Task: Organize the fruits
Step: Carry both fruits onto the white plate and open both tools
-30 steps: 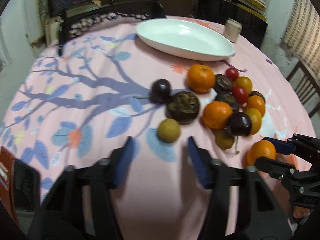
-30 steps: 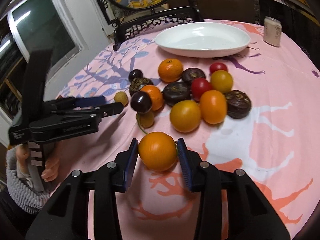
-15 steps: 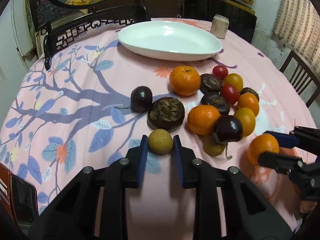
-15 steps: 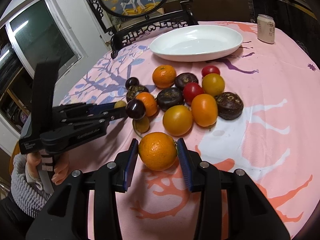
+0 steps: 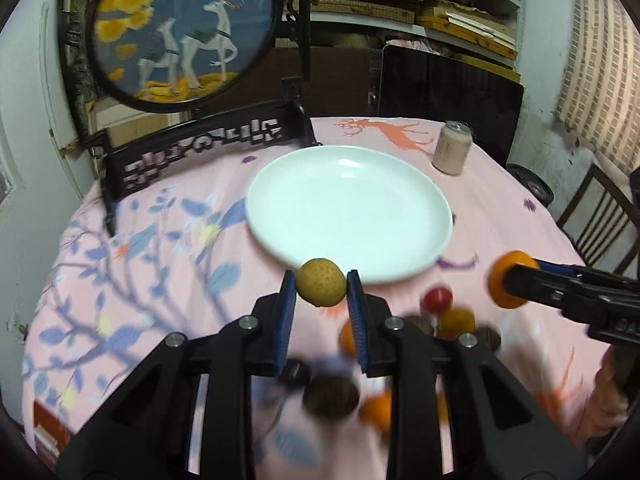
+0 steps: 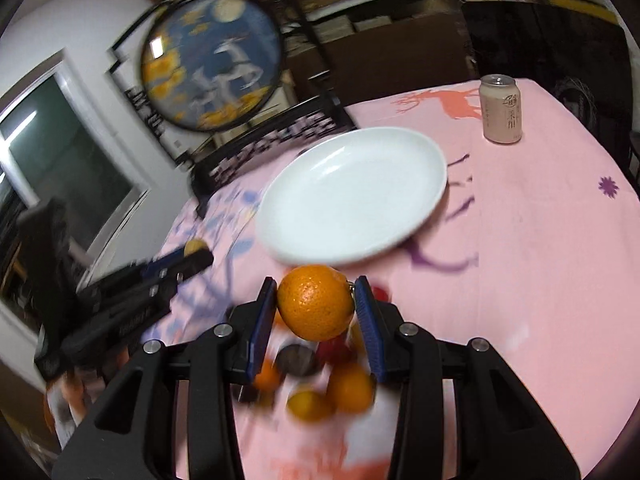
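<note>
Left wrist view showed the left gripper (image 5: 321, 292) clamped on a small round tan fruit (image 5: 320, 287), held above the pink tablecloth (image 5: 160, 272) before the white oval plate (image 5: 348, 216). The right gripper (image 6: 315, 306) pinched a round orange (image 6: 315, 302) over the blurred fruit pile (image 6: 320, 384).

My left wrist camera is looking forward and down along my left fingers (image 5: 286, 312), sitting close above the pink worktop (image 5: 500, 208) and facing the white plate (image 5: 432, 224) with the round deer picture (image 5: 184, 28) behind it. My right wrist camera is looking the same way along my right fingers (image 6: 366, 320), tilted, from further right. Both views are sharing the plate, the can (image 6: 501, 109), the deer picture and the blurred fruit pile (image 6: 320, 384) below, and each is catching the other gripper at its edge.
</note>
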